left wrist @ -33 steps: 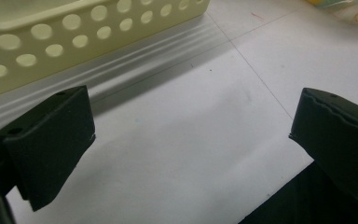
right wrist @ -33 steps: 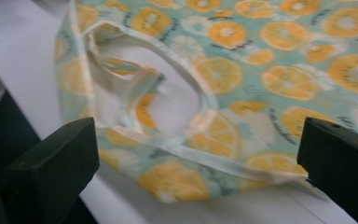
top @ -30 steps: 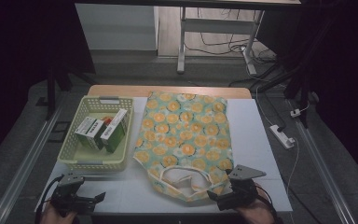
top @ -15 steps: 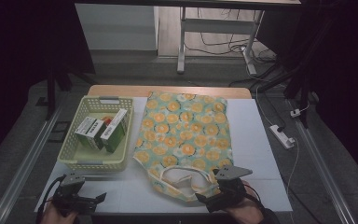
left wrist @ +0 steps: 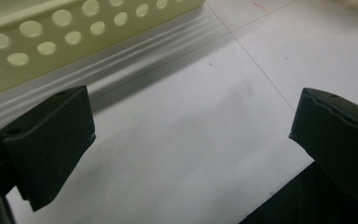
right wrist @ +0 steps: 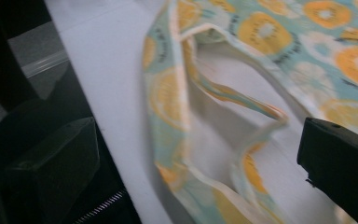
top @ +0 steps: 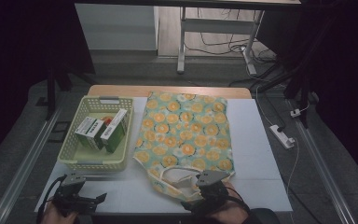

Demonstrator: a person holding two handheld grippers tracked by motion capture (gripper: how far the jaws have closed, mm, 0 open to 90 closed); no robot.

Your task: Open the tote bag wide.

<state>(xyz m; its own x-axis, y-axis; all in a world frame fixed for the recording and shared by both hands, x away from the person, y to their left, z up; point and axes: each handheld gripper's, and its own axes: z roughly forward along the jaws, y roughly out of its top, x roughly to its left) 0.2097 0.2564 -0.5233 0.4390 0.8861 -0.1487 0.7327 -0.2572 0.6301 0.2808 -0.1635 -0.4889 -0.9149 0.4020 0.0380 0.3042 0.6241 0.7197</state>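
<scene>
A cloth tote bag (top: pixel 184 133) printed with orange slices on pale green lies flat mid-table, its handles (top: pixel 177 175) toward me. My right gripper (top: pixel 196 198) sits at the front edge just behind those handles. In the right gripper view the jaws of my right gripper (right wrist: pixel 196 154) stand wide apart, and the bag's mouth and a looped handle (right wrist: pixel 242 100) lie between them, untouched. At the front left corner my left gripper (top: pixel 95 199) rests open over bare white table (left wrist: pixel 191 93), near the basket wall (left wrist: pixel 74 23).
A pale yellow perforated basket (top: pixel 95 164) stands left of the bag and holds two green-and-white boxes (top: pixel 91 133). The white table (top: pixel 256 154) has free room right of the bag. A power strip (top: pixel 282 136) lies on the floor to the right.
My right gripper has slid left along the front edge, ending up at the bag's handles. The left gripper, bag and basket have stayed put.
</scene>
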